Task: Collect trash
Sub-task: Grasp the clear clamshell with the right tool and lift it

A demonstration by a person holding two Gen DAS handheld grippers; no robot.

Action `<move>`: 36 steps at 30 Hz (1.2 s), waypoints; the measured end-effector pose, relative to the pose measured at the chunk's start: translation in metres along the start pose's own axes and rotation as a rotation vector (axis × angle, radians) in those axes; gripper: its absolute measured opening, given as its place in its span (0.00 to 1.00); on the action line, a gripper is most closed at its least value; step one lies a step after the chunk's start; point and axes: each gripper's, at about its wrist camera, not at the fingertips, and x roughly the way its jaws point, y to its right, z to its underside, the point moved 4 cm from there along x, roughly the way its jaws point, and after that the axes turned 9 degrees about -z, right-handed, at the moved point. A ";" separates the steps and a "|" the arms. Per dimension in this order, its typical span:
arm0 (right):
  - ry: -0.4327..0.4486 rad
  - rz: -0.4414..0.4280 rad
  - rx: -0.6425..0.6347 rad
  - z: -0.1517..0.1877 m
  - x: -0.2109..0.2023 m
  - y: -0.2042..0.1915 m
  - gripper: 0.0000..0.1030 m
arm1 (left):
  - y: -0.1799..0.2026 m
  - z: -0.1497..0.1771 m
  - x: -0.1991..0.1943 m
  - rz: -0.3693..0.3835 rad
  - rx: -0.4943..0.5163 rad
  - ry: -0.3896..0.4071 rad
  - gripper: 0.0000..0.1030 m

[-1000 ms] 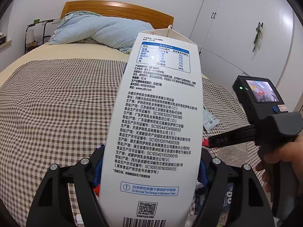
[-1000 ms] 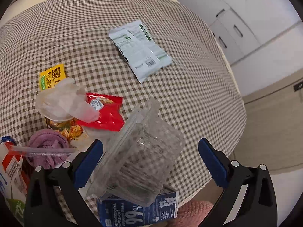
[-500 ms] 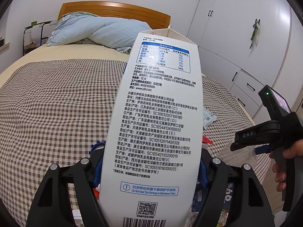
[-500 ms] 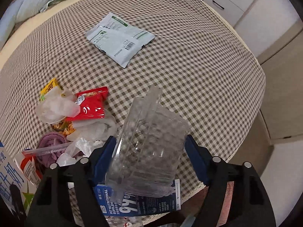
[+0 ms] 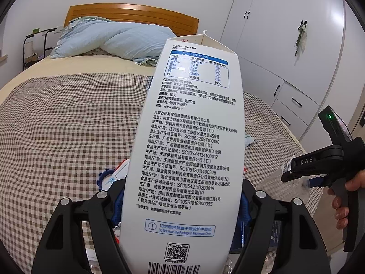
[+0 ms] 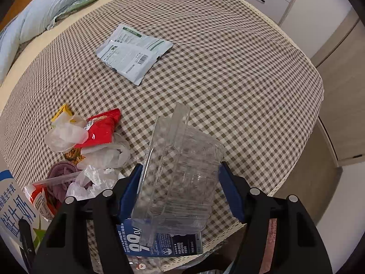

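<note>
- Our left gripper [image 5: 182,207] pinches the milk carton [image 5: 189,137].
- Our right gripper [image 6: 180,182] has just been closing onto the clear plastic box [image 6: 180,173]; next we lift it clear of the bed [image 6: 228,68].

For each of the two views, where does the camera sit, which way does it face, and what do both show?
Left wrist: on the left gripper, facing across the bed to the headboard; milk carton clamped; a hand holding the right gripper shows.
Right wrist: on the right gripper, facing steeply down at the bedspread; its jaws have just closed around the clear plastic box.
Shared: carton, checked bedspread, green-white packet.
</note>
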 end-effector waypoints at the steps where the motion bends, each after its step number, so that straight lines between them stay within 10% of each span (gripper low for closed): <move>1: 0.008 -0.003 0.002 0.000 -0.001 0.001 0.63 | 0.000 0.000 -0.001 0.002 0.003 0.002 0.69; 36: 0.340 -0.132 -0.236 0.022 -0.091 0.036 0.62 | 0.030 0.012 -0.102 0.048 0.078 0.111 0.69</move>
